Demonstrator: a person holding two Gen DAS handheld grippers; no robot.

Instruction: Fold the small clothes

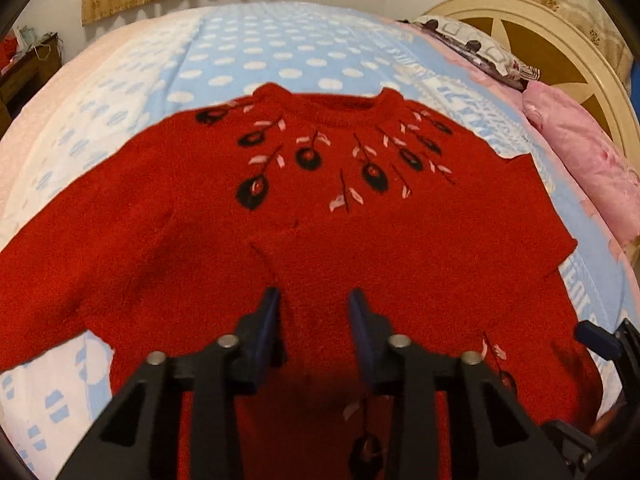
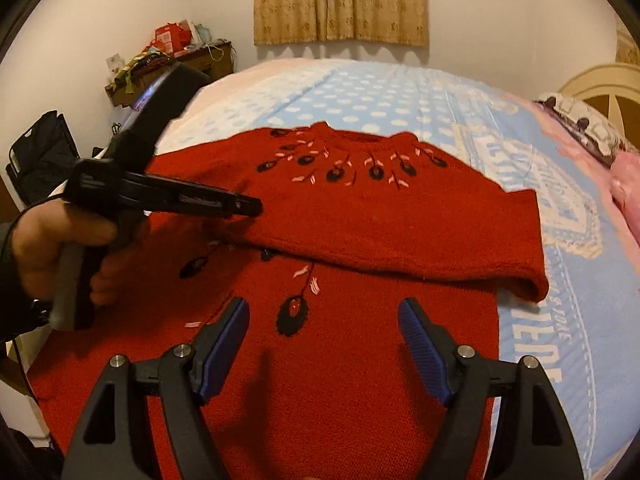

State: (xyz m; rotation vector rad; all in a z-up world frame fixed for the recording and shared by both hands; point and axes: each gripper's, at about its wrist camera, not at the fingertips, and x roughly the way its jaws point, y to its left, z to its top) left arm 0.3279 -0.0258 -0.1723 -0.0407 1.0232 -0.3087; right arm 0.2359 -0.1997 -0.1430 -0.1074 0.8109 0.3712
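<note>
A small red knit sweater (image 1: 400,248) with black and pink flower stitching lies flat on the bed, neck away from me. Its right sleeve (image 2: 400,236) is folded across the chest. My left gripper (image 1: 314,300) is open, hovering over the folded sleeve's cuff near the sweater's middle, nothing between its blue pads. It also shows from the side in the right wrist view (image 2: 244,206), held by a hand. My right gripper (image 2: 324,312) is wide open and empty above the sweater's lower body; its tip shows in the left wrist view (image 1: 596,338).
The bed has a light blue dotted blanket (image 1: 280,52). A pink pillow (image 1: 588,160) and patterned pillow (image 1: 476,48) lie by the cream headboard (image 1: 560,32) on the right. A cluttered side table (image 2: 172,64) stands at the far left by the wall.
</note>
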